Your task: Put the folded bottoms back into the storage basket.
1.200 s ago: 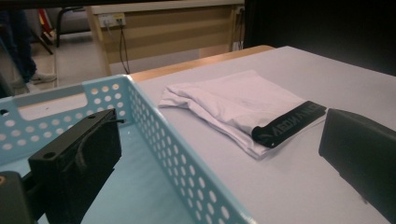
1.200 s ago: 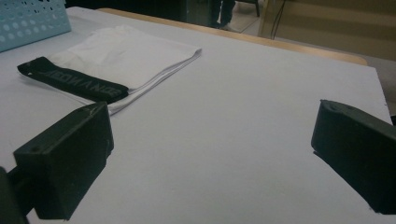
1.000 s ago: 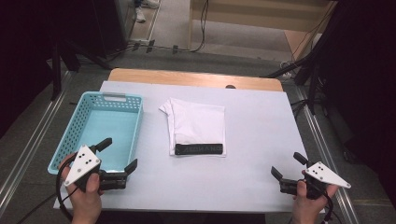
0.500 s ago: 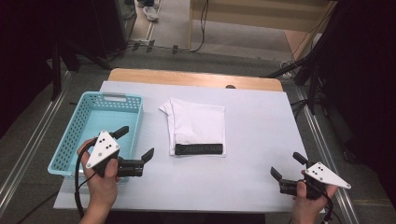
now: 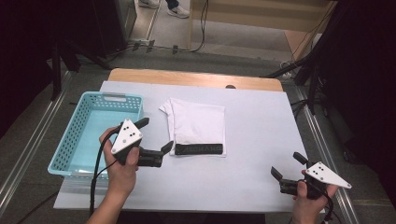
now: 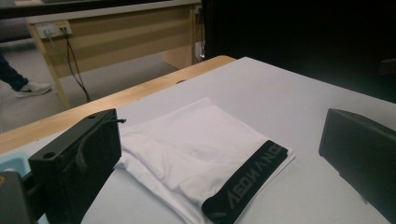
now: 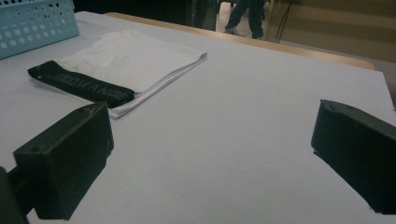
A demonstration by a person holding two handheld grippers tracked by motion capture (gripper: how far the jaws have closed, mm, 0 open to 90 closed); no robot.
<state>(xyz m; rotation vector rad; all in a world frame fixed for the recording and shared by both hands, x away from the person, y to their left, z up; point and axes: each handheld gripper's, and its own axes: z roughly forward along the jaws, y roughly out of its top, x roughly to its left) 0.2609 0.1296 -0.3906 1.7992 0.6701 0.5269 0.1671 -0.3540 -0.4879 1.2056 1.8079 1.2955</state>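
Observation:
A folded white garment [image 5: 196, 122] with a black lettered waistband [image 5: 199, 149] lies flat in the middle of the white table [image 5: 261, 135]. My left gripper [image 5: 155, 134] hangs open just left of the garment's near left corner, jaws pointing right toward it. In the left gripper view the garment [image 6: 196, 149] and waistband [image 6: 245, 179] lie between and beyond the two wide-apart jaws. My right gripper [image 5: 287, 165] is open near the table's front right corner, far from the garment [image 7: 133, 58], with nothing between its jaws.
A light blue plastic basket [image 5: 74, 140] stands along the table's left side, right behind my left hand. A wooden strip [image 5: 196, 78] runs along the table's far edge. Metal rails [image 5: 327, 144] flank the table on both sides.
My left gripper has moved right and forward from the basket's front corner toward the garment's left edge. The right gripper has stayed put.

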